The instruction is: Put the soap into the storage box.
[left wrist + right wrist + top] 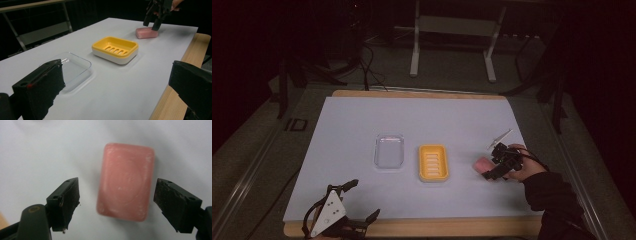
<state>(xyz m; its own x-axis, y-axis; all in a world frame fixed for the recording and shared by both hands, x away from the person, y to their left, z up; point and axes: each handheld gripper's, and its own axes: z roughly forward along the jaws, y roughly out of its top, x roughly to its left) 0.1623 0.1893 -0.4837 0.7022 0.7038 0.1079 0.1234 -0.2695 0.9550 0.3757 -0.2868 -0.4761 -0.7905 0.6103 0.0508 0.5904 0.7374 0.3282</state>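
A pink bar of soap (482,164) (146,33) (125,181) lies flat on the white table cover at the right. My right gripper (495,166) (116,203) hovers over it, open, one jaw on each side of the bar and neither touching it. A yellow soap dish (433,162) (115,49) with a slotted floor sits mid-table. Left of it lies a clear plastic lid (389,150) (71,67). My left gripper (357,202) (117,90) rests open at the front left edge, nothing between its jaws.
The white cover (412,120) lies over a wooden tabletop (422,227) whose edge shows at the front and back. A metal frame stand (452,30) and cables sit on the dark floor beyond the table.
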